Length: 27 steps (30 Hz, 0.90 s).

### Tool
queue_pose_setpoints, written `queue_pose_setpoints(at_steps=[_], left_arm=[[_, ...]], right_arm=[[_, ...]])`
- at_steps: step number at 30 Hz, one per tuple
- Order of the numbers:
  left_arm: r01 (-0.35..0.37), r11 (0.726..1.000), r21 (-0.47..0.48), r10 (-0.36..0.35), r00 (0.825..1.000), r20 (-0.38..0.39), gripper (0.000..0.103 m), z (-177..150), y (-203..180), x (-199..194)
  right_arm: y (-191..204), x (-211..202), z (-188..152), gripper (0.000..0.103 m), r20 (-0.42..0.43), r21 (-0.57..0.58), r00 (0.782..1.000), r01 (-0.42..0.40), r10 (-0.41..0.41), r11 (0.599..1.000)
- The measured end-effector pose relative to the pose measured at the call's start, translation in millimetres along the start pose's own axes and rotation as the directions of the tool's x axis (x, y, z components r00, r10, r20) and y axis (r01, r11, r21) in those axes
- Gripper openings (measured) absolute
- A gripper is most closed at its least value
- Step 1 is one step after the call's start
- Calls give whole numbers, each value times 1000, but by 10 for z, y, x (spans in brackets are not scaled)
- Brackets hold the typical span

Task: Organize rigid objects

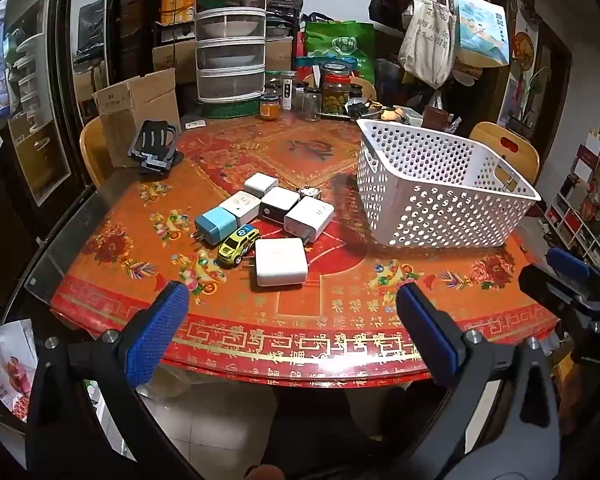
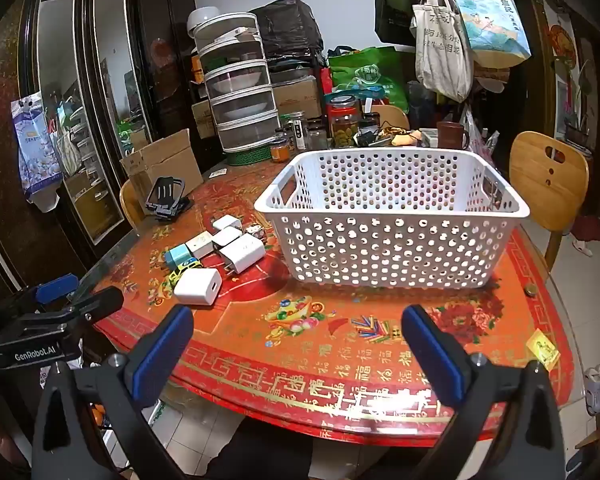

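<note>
Chargers and basket on the red tabletop (image 1: 340,312), both grippers empty.
Left wrist: left gripper (image 1: 292,300) fingers wide over the near edge; chargers (image 1: 281,261) and a toy car (image 1: 238,243) cluster left of the basket (image 1: 440,184). Right wrist: right gripper (image 2: 296,324) fingers wide, basket just beyond, chargers far left.

Toy car (image 2: 183,269) half hidden behind charger (image 2: 198,287); small patterned obj (image 2: 254,231) unclear, maybe dice.
</note>
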<state>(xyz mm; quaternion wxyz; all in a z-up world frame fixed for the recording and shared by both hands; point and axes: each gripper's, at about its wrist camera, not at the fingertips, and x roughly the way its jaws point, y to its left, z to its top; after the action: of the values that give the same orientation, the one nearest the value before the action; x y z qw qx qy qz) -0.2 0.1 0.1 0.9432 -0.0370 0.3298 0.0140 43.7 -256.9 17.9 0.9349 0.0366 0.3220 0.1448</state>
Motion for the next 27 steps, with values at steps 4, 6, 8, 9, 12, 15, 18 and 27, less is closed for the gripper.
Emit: queue_pose_setpoints(at_steps=[4,6,8,9,12,15,18,27], left_arm=[[-8,1000,-10,8,1000,-2,102,11,21,-10],[-15,1000,-12,15,1000,3,102,13,27,-18],[-16,1000,-17,16,1000,5,102,11,30,-20],[-18,1000,-17,18,1000,5,102,8,28,-21],[-7,1000,4,7,1000,-5,102,-32,-47,9],[-8,1000,0,8,1000,-6,102,-39,-38,20],[0,1000,-5,0,1000,-12,102,-12,-9,33],[1,1000,-5,-1,1000,-11,102,-10,2,36]], right_arm=[[-3,-5,1,103,0,-1,1000,2,-2,1000],[-3,-5,2,103,-1,-1,1000,2,-2,1000],[-3,-7,2,103,-1,-1,1000,2,-2,1000],[-4,-8,2,103,0,0,1000,1,-1,1000],[-3,-4,1,103,0,1,1000,-1,1,1000],[2,-1,-2,103,0,0,1000,-2,2,1000],[-17,6,-9,103,-1,0,1000,1,-1,1000],[-16,-1,-8,103,-2,2,1000,2,-2,1000]])
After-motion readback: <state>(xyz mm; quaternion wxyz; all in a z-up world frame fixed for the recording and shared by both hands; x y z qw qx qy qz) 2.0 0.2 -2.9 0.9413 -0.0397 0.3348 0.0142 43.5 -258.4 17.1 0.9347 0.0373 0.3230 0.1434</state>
